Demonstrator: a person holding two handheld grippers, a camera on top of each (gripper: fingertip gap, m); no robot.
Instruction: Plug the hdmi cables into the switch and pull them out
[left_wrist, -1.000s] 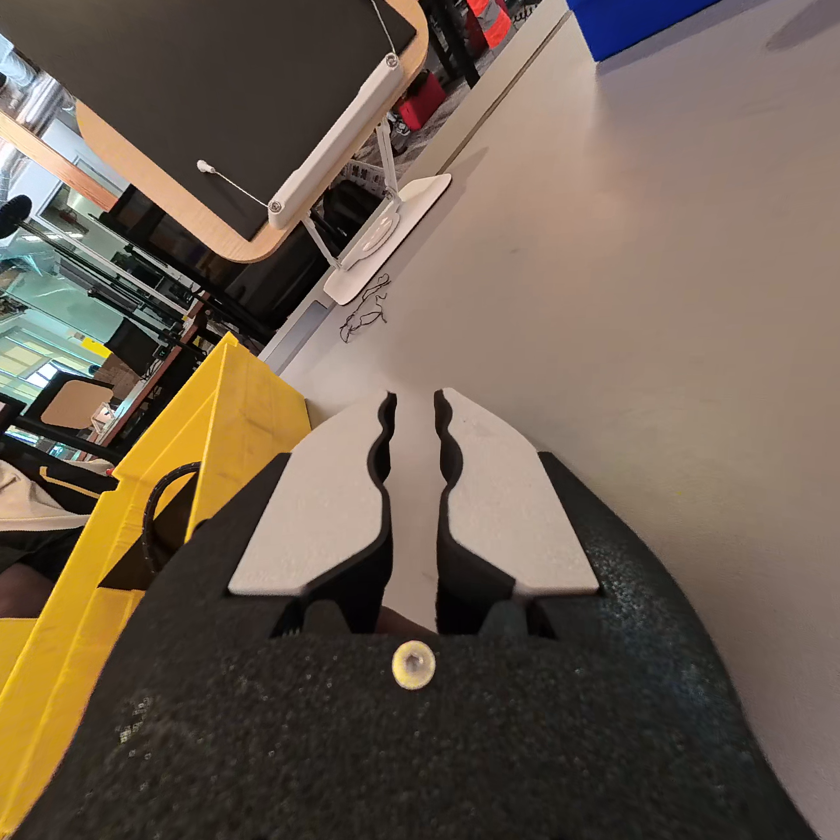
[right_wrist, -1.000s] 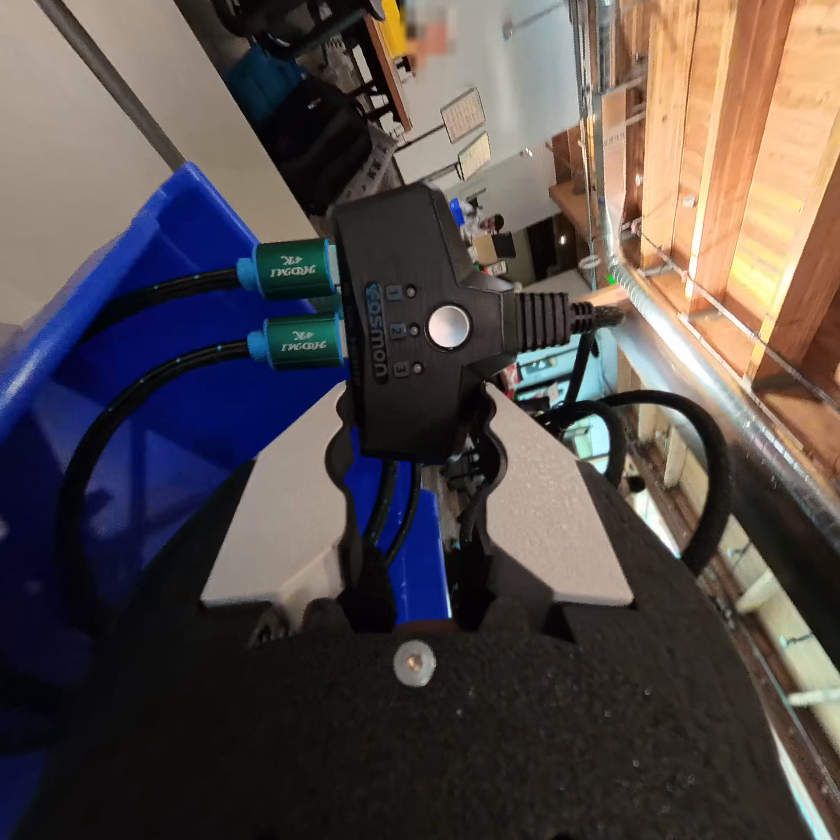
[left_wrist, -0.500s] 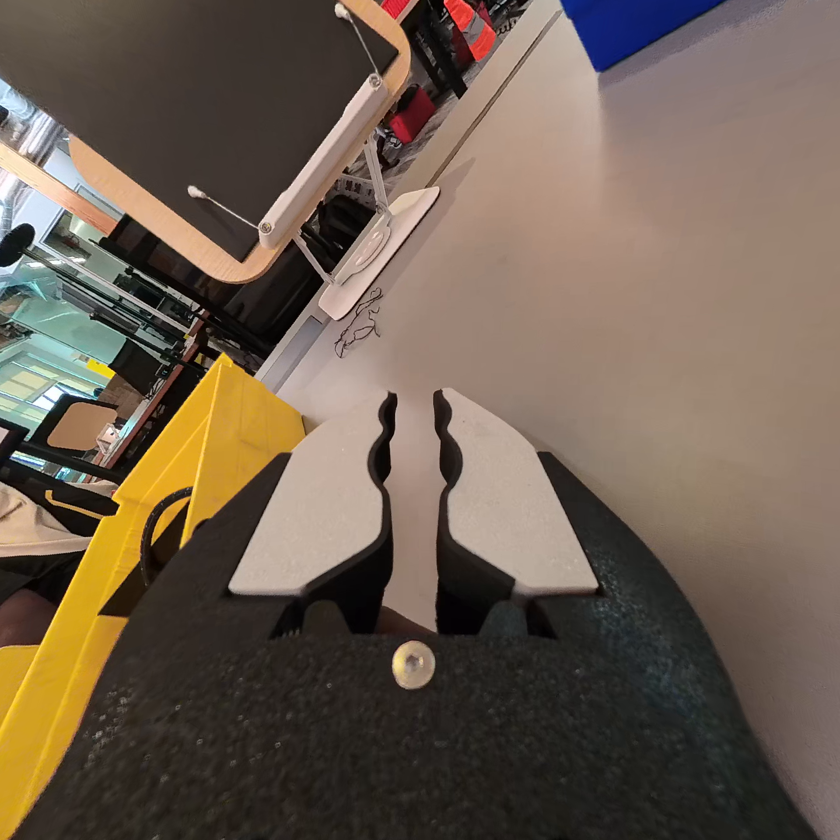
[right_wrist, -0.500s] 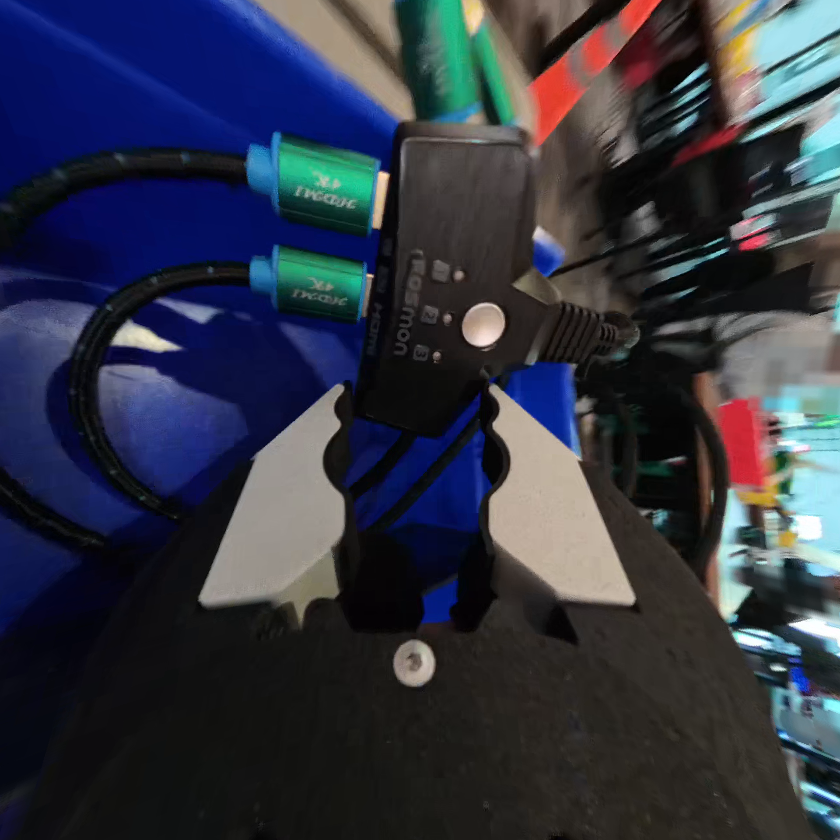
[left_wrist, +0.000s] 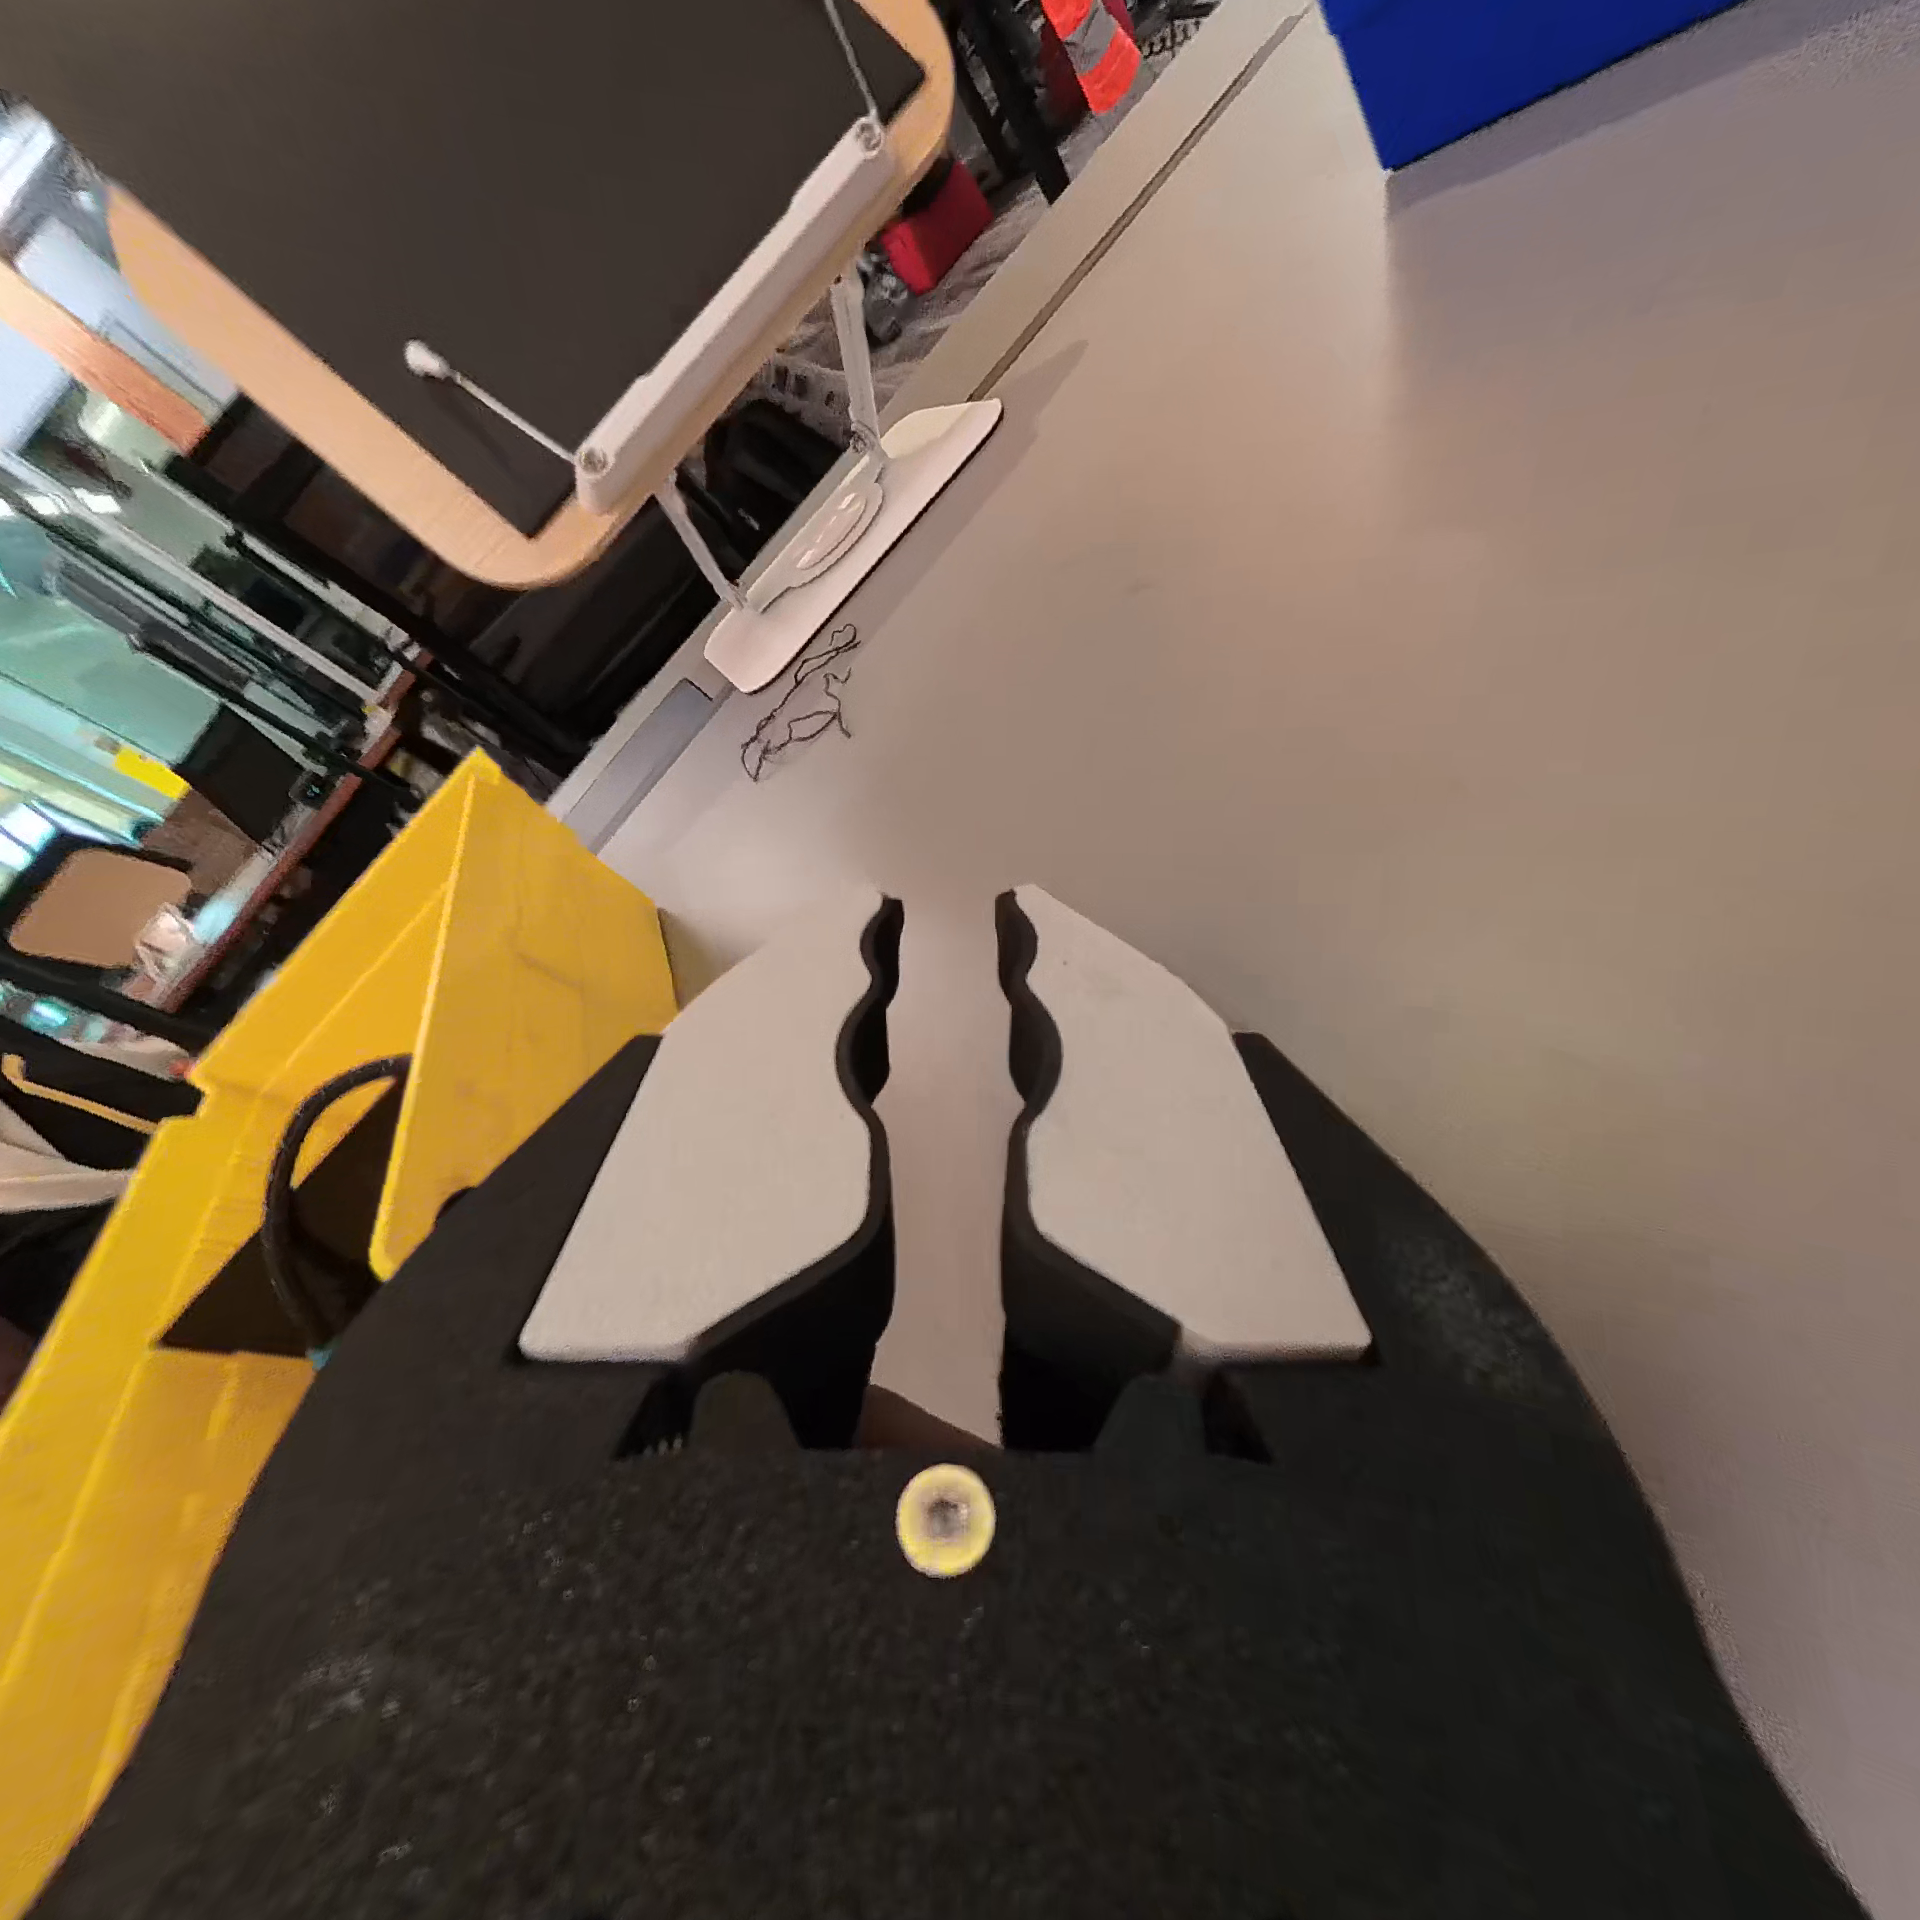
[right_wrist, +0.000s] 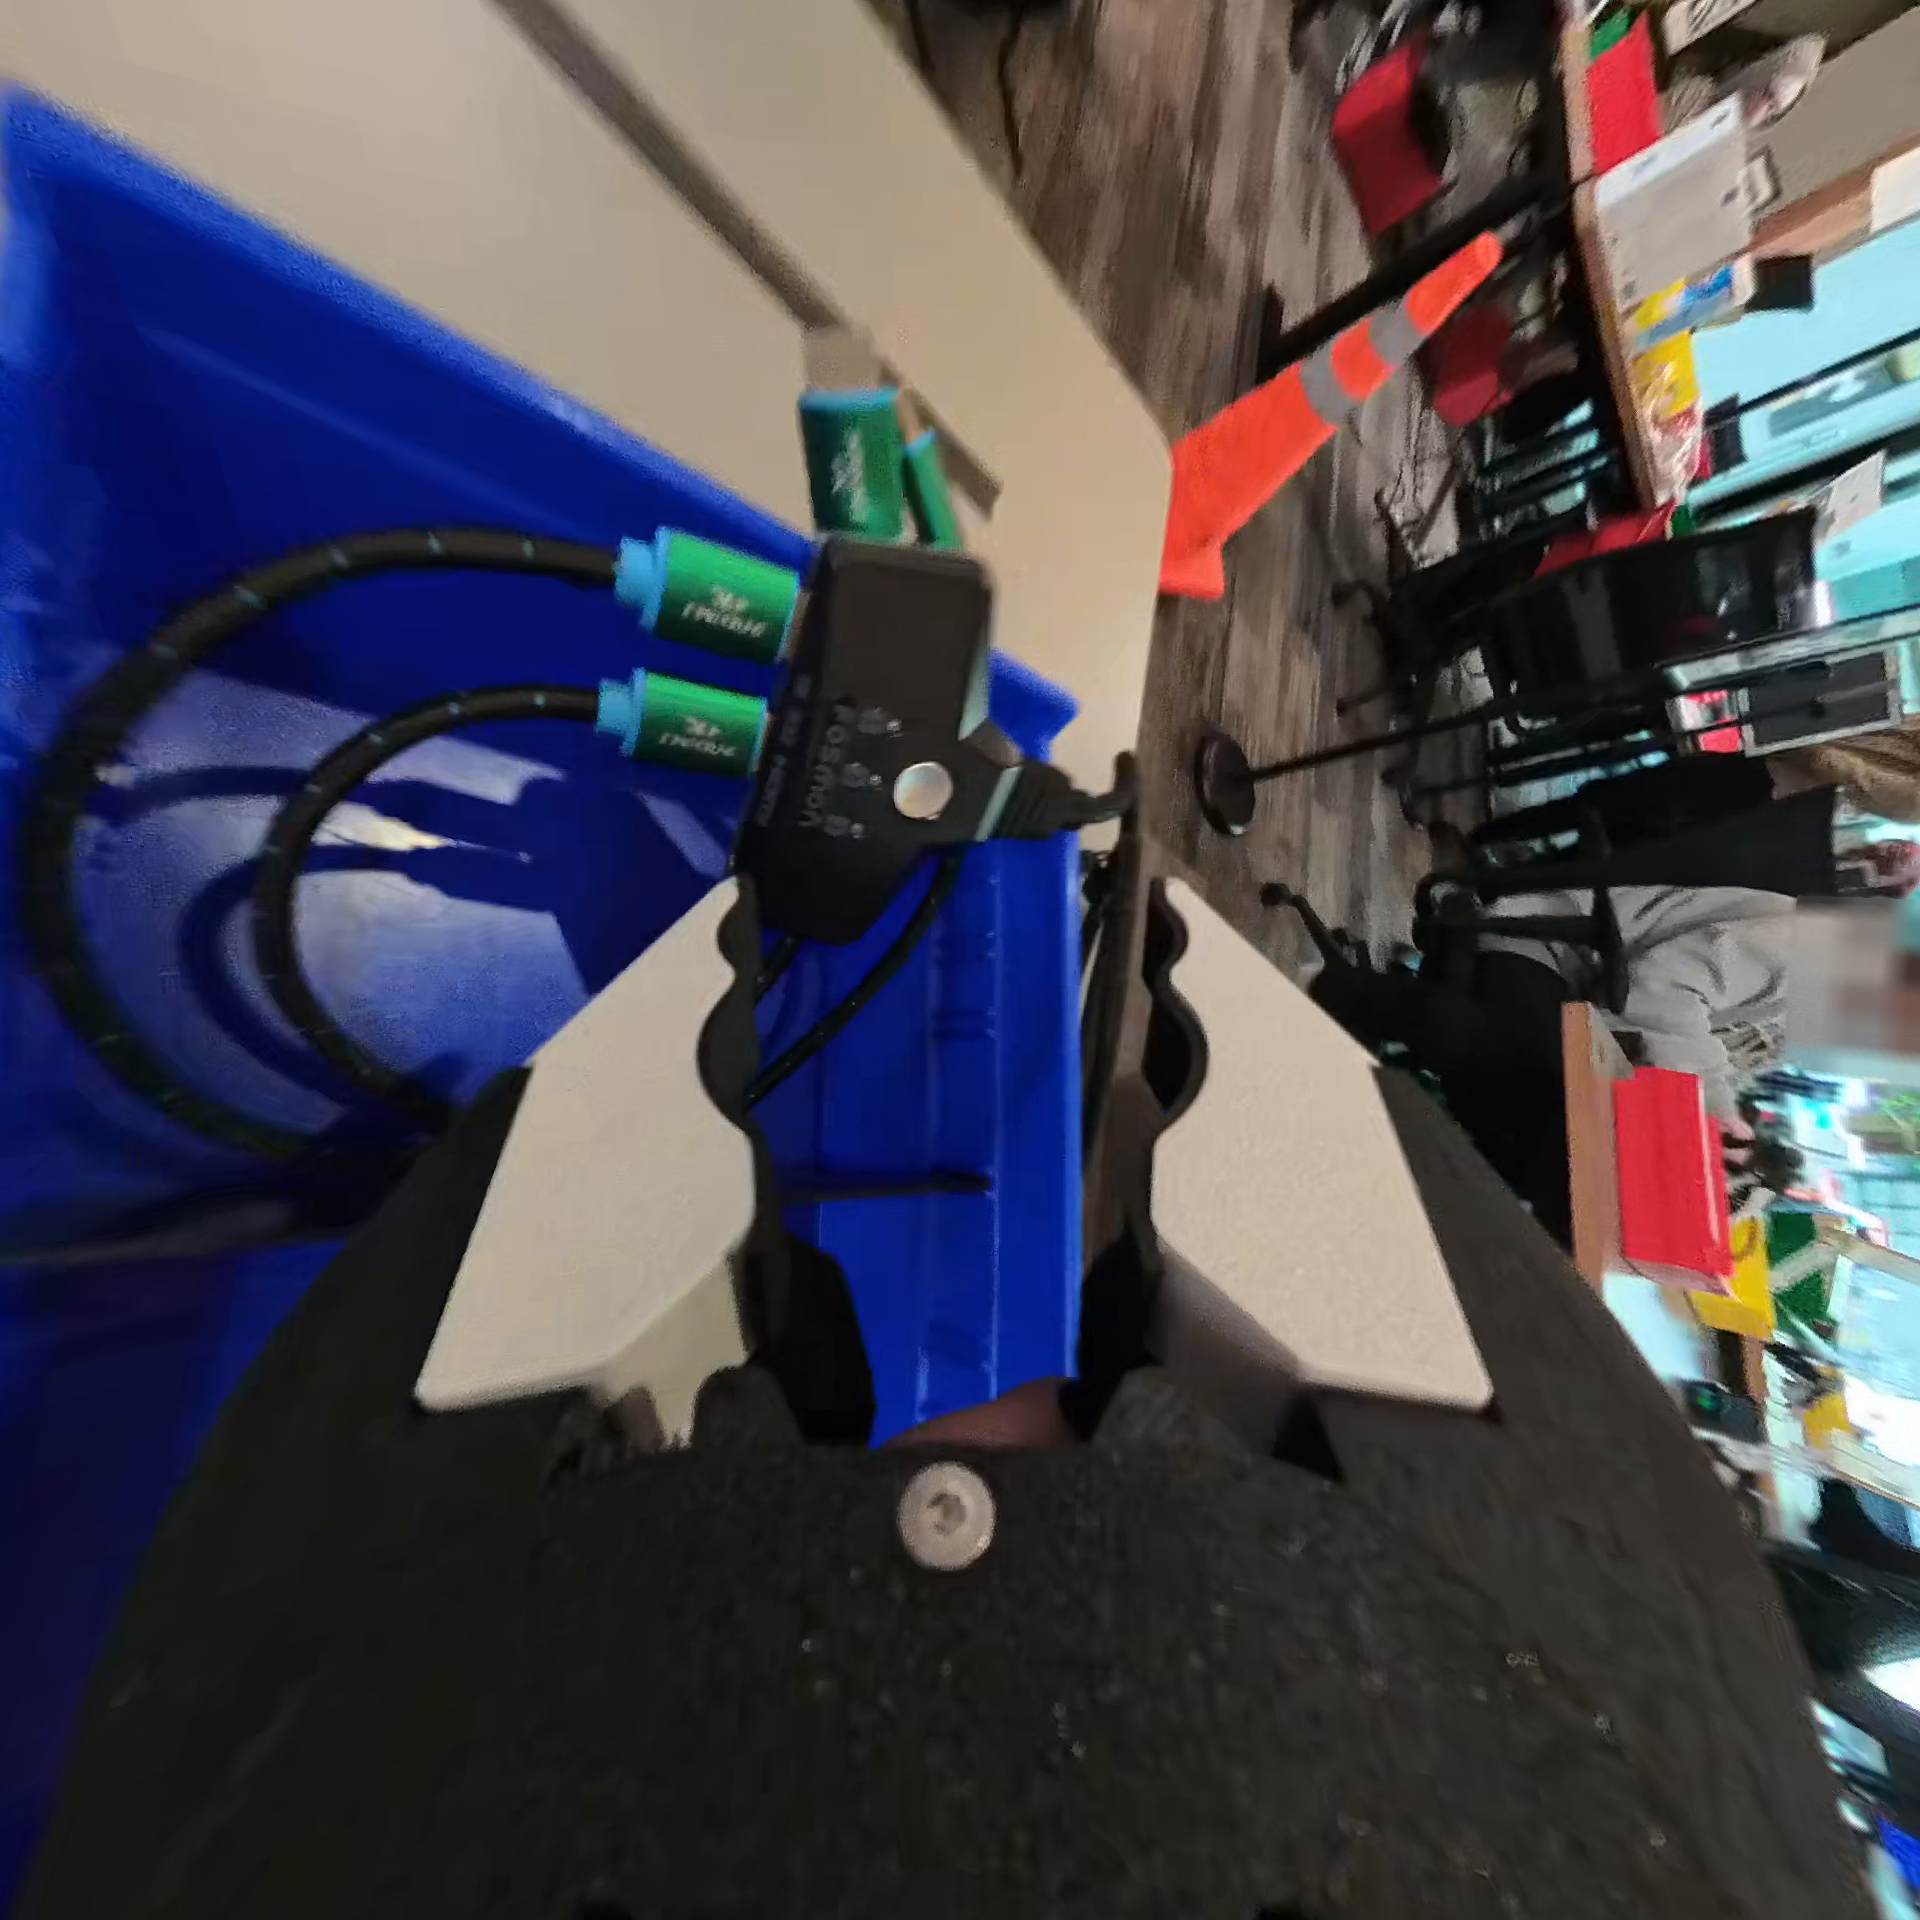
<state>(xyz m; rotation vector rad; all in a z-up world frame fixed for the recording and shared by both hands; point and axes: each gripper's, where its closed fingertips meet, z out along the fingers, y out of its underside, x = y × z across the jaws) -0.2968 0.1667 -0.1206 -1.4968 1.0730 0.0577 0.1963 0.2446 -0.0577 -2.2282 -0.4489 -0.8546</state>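
Note:
In the right wrist view the black HDMI switch hangs over the blue bin, just beyond my fingertips. Two green-ended HDMI cables are plugged into its left side. Their free green plugs stick up behind it. My right gripper is open wide; its right pad stands clear of the switch, and the switch's own black lead runs down beside that pad. My left gripper is open a little and empty, low over the pale table.
A yellow bin with a black cable inside stands left of the left gripper. A white stand carrying a dark board and a tangle of black thread lie ahead. The blue bin is far right. An orange cone stands on the floor. Left tips to right tips: about 50 cm. My left tips are about 50 cm from the black HDMI switch, my right tips only 5 cm.
My right gripper swung over the blue bin and its jaws opened, letting go of the switch they had clamped. The left gripper shifted only slightly.

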